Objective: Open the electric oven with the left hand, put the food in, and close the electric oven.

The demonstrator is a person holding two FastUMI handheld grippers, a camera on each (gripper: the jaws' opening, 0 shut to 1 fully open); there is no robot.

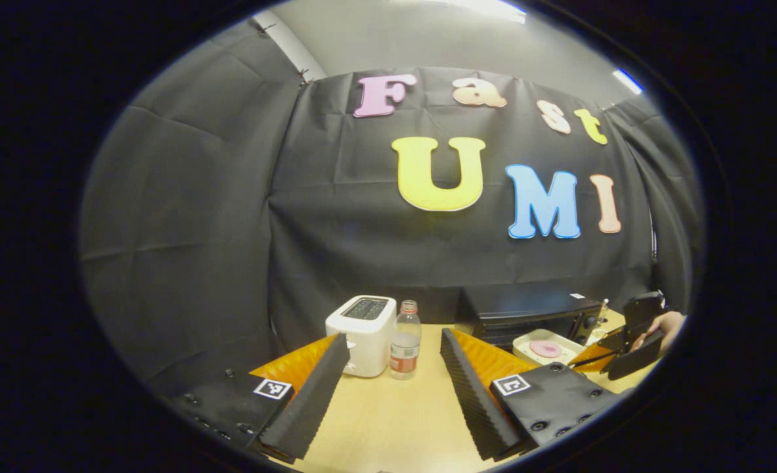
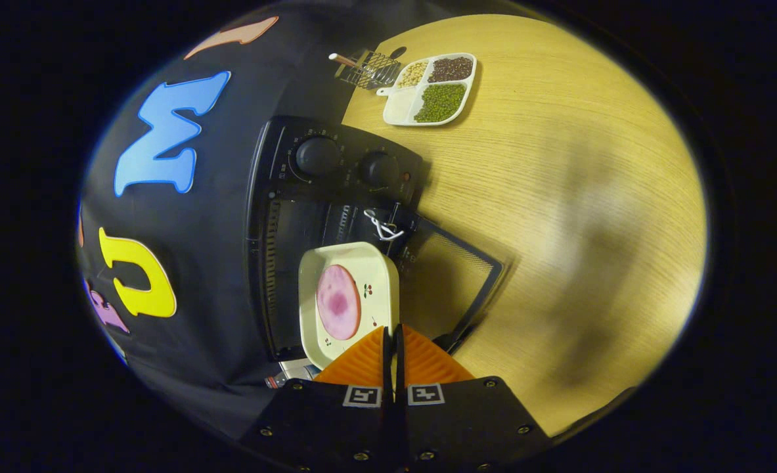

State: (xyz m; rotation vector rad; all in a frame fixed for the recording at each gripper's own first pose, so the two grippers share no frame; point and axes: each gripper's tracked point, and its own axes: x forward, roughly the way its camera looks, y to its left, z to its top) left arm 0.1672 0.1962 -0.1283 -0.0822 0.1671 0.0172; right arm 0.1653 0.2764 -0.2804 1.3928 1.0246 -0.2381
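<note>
The black electric oven [image 2: 335, 157] stands with its glass door [image 2: 454, 276] swung down open on the table. A cream square plate [image 2: 378, 276] carrying a round pink slice of food [image 2: 339, 302] sits at the oven's mouth, partly inside. My right gripper [image 2: 391, 328] is shut on the plate's near rim. In the left gripper view the oven [image 1: 526, 305] is at the far right with the plate [image 1: 526, 343] in front of it, and the right gripper [image 1: 582, 361] is held there by a hand [image 1: 667, 325]. My left gripper [image 1: 395, 335] is open, holding nothing, well left of the oven.
A white toaster [image 1: 362, 335] and a clear bottle [image 1: 405, 341] stand straight ahead of the left gripper. Beyond the oven's knobs lie a divided white tray of beans [image 2: 434, 89] and a wire scoop [image 2: 365, 66]. Bare wooden table [image 2: 592, 197] spreads beside the open door.
</note>
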